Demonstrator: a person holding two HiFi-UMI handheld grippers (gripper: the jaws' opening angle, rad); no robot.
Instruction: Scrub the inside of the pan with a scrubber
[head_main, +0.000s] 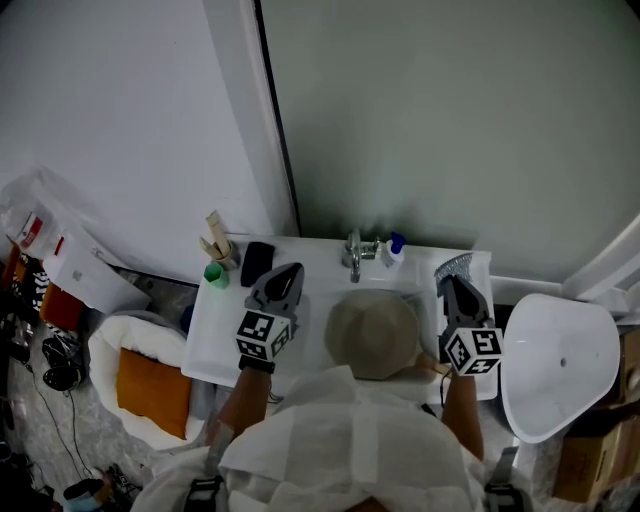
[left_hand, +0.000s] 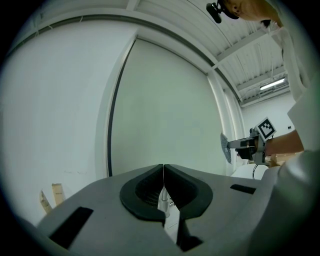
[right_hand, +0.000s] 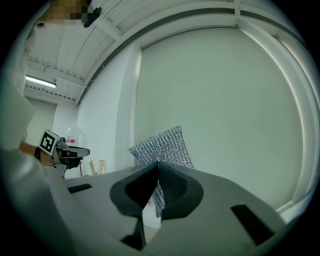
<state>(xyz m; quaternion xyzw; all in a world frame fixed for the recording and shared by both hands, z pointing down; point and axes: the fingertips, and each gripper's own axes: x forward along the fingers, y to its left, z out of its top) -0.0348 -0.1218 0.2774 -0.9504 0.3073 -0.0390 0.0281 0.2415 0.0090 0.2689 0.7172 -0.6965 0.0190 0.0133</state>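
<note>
My right gripper (head_main: 451, 281) is shut on a silvery mesh scrubber (head_main: 453, 266), held level above the right end of the white sink counter (head_main: 215, 340). In the right gripper view the scrubber (right_hand: 162, 147) sticks up as a flat sheet from between the shut jaws of the right gripper (right_hand: 158, 168). My left gripper (head_main: 286, 273) hovers over the counter's left part; its jaws meet with nothing between them, as the left gripper (left_hand: 163, 174) shows in its own view. No pan shows in any view. The person's hat (head_main: 372, 332) covers the basin.
A faucet (head_main: 353, 256) and a blue-capped bottle (head_main: 395, 248) stand at the back of the counter. A green cup (head_main: 216, 274), a holder of wooden utensils (head_main: 218, 243) and a black object (head_main: 256, 262) sit back left. A white rounded fixture (head_main: 560, 365) stands right, a cushioned basket (head_main: 150, 385) left.
</note>
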